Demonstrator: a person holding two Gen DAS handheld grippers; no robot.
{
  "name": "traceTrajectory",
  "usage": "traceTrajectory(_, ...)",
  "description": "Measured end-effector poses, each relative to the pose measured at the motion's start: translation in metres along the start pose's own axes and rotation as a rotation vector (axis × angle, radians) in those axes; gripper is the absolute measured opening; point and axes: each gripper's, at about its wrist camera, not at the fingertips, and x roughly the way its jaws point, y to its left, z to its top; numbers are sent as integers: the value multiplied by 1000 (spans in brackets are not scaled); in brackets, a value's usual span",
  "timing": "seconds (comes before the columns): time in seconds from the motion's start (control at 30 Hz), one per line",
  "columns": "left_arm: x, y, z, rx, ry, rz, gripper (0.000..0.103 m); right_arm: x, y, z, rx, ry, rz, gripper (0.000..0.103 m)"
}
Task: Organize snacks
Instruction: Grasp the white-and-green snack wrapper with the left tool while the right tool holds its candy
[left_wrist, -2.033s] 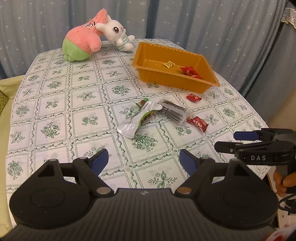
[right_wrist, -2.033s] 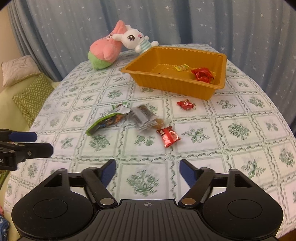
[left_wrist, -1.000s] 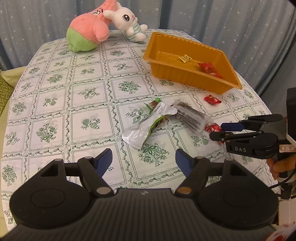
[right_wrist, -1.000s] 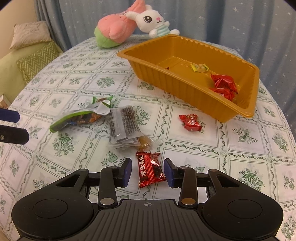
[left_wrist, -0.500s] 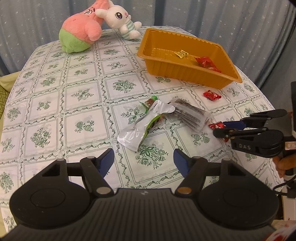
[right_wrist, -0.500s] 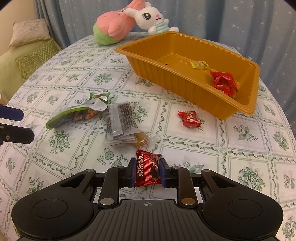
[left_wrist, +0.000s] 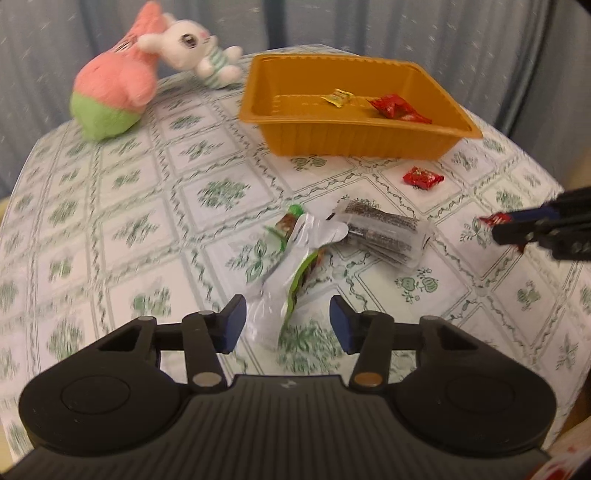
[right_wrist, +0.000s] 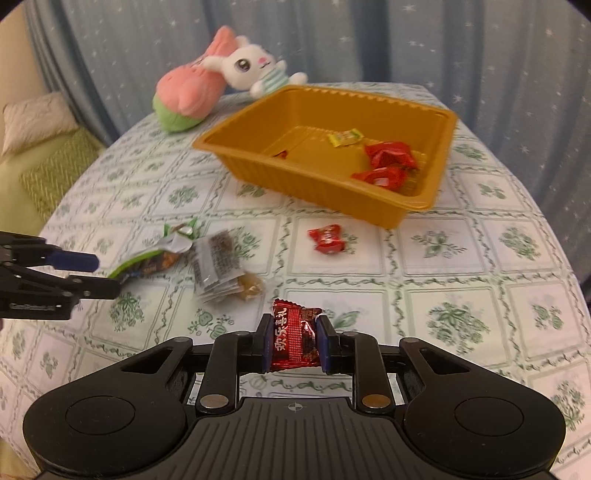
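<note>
Your right hand-held gripper (right_wrist: 291, 345) is clenched on a red candy (right_wrist: 293, 341), lifted off the desk (right_wrist: 480, 295); your left hand-held gripper (left_wrist: 284, 323) has just been closing, with the green pouch (left_wrist: 291, 273) between its jaws but the pads not yet touching it. About halfway, I'd say: the tray (right_wrist: 384, 218) ahead of the right one holds a few red candies and a yellow one, while a second red candy (right_wrist: 327, 240), the dark packets (right_wrist: 216, 266) and the pouch remain out. Desk wears a green floral cloth, two plush toys (right_wrist: 207, 92) beyond the tray, starred blue curtain (right_wrist: 406, 40) behind.
</note>
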Motion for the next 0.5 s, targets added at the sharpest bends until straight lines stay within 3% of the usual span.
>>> traceTrajectory(0.2,22,-10,12,145,5,-2,39,-9,-14,-2,45,-9,-18,25)
traceTrajectory(0.5,42,-15,18,230,22,11,32,-18,-34,-11,111,-13,-54,25)
